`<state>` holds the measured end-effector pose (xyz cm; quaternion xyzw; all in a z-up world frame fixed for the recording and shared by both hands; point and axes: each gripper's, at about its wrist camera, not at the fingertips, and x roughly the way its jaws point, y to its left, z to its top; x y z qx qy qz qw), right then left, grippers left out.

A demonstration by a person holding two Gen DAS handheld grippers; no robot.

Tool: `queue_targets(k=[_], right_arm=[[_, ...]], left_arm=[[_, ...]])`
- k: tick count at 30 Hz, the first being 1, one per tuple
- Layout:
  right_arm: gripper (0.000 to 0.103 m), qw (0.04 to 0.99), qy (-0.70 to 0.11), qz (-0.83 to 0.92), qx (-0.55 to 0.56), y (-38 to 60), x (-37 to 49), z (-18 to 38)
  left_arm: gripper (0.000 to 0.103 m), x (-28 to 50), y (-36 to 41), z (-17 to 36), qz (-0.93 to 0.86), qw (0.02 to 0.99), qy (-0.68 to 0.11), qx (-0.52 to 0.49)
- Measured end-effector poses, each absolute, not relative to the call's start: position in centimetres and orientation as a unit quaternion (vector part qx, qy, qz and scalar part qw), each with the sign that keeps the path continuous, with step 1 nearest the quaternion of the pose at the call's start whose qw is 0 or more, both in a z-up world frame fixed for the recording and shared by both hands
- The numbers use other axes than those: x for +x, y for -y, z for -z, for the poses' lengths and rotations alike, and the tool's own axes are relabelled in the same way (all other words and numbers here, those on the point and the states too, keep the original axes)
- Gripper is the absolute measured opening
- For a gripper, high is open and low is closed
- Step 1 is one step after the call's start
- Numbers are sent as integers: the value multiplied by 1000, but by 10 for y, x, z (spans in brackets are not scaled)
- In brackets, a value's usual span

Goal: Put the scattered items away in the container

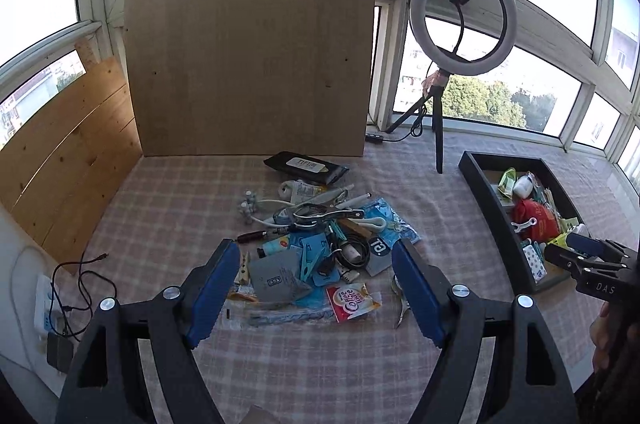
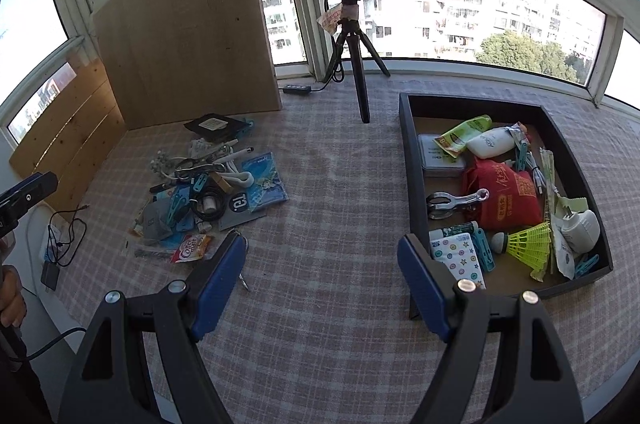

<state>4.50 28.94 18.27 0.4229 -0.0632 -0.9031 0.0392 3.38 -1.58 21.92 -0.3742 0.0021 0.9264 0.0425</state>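
A: Left wrist view: the left gripper (image 1: 316, 288) hangs over the heap of scattered items (image 1: 320, 236) at frame centre, on the pink checked cloth of the desk (image 1: 160, 208). Its blue-padded fingers (image 1: 214, 288) stand wide apart and grip nothing.

B: And the right gripper (image 2: 320, 288)?

A: Right wrist view: fingers apart, empty, above bare cloth between the heap at centre left and the black rectangular tray (image 2: 412, 164) at right. The tray is already partly filled: a red fabric pouch (image 2: 504, 200), a yellow shuttlecock (image 2: 528, 244), a white bottle (image 2: 492, 144).

B: Handling of the nearest item?

A: The red-and-white Coffee-mate sachet (image 1: 352, 302) lies flat at the near edge of the heap. Judged light, soft and slick; it would probably buckle. Take it across the short width, with one finger slid under an edge, since it lies flush on the cloth.

B: Others?

A: The grey flat card packet (image 1: 276, 280) looks thin and stiff; grip at a raised corner. The coiled black cable (image 1: 352, 250) is limp and may snag on the blue plastic clips (image 1: 310, 256); grip the bundle, not a single strand. The metal scissors (image 1: 320, 214) look heavier and rigid; take them near the pivot.
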Motion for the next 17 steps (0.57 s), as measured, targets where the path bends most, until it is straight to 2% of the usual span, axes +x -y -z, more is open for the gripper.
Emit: queue_targets(k=[17], right_arm=[[78, 30, 74, 892, 444, -298, 38, -161]], left_arm=[[77, 22, 14, -205, -919, 36, -4, -393]])
